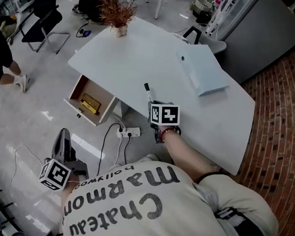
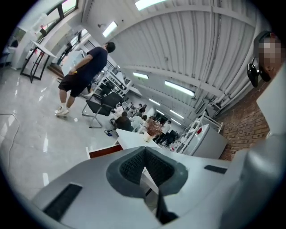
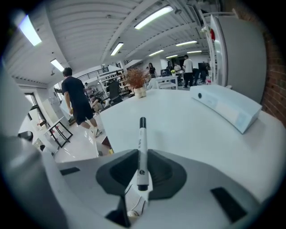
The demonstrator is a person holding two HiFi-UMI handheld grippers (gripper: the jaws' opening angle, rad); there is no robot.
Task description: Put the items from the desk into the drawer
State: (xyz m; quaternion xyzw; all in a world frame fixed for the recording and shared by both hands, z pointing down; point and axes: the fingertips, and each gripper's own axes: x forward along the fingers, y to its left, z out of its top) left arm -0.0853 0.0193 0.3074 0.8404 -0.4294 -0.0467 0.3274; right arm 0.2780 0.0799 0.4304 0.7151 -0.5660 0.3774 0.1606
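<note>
Right hand-held gripper (image 3: 142,172) is pinched narrow on the tail end of a white marker pen with black cap (image 3: 141,147), held over the white desk (image 1: 141,55), up and right of the open white drawer with brown inside (image 1: 76,91), which holds 1 yellow block (image 1: 90,104). Left hand-held gripper (image 2: 144,166) is closed on nothing, low and near the drawer. Risk: the grip is only at the pen's end, so a fast swing toward the drawer could pivot it or drop it short, onto the floor.

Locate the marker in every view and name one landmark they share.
Head view: marker at centre, sticking out of the right gripper.
Left gripper view: not in it.
Right gripper view: marker at lower centre, clamped between the jaws.
Shared landmark: the dried plant, in all three.
</note>
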